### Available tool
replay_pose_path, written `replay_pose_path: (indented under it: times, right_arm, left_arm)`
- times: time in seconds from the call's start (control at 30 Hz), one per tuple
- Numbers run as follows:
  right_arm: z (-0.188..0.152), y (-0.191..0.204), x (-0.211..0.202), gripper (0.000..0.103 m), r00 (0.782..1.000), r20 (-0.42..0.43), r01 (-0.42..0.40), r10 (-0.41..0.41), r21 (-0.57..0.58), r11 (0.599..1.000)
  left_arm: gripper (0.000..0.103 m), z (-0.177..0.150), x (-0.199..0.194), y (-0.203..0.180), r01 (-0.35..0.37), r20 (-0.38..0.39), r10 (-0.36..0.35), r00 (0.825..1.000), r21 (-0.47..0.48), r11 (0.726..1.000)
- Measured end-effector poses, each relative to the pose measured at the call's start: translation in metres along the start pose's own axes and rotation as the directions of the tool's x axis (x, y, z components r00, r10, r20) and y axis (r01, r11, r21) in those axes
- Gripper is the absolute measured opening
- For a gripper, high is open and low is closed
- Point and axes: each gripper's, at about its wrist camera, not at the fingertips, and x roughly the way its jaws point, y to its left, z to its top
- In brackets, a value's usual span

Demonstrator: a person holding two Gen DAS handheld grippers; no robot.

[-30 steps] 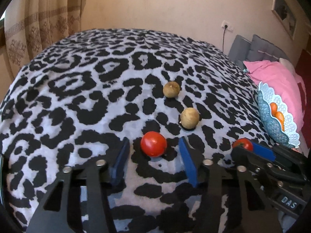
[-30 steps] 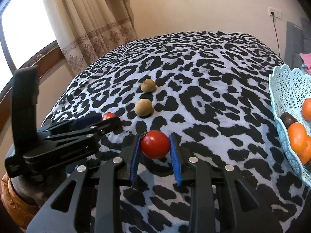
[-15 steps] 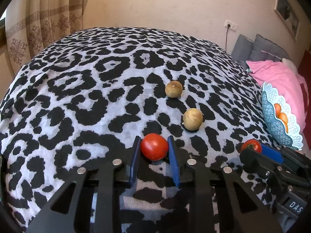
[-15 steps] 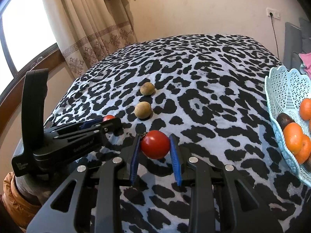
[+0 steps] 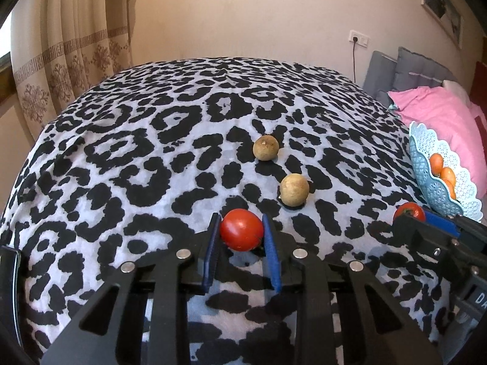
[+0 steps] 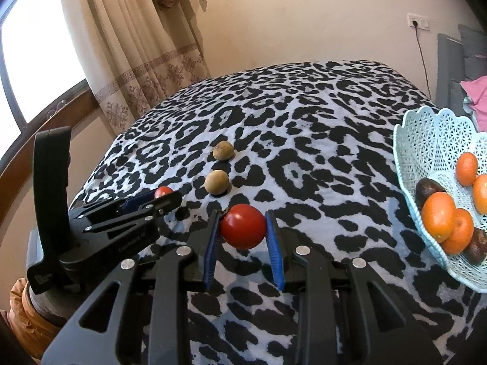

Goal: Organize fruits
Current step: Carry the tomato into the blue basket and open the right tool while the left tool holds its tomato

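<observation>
Left gripper, right gripper: both clamped, apparently tilted down.

The left gripper, open wide around a tomato a second ago, now has its blue pads pressed against both sides of it. That tomato now hangs just clear of the spotted blanket, with its shadow beneath it.

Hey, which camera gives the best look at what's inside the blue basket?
The right wrist view: it looks into the blue basket and shows several orange fruits and dark ones. The left wrist view catches the basket edge-on at the right, mostly its outer wall, with a few orange fruits peeking out.
</observation>
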Motion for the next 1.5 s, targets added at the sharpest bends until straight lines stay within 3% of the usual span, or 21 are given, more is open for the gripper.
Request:
replay_pose_path:
  times: [0.6, 1.5]
  right_arm:
    - [0.006, -0.034, -0.045, 0.030, 0.993, 0.100, 0.050, -0.057, 0.078, 0.996]
    - [-0.014, -0.122, -0.099, 0.030, 0.960, 0.147, 0.198, -0.239, 0.250, 0.948]
  left_arm:
    - [0.028, -0.003, -0.005, -0.019, -0.053, -0.001, 0.054, 0.999, 0.049, 0.997]
    - [0.028, 0.006, -0.018, -0.057, -0.035, 0.039, 0.030, 0.999, 0.131, 0.991]
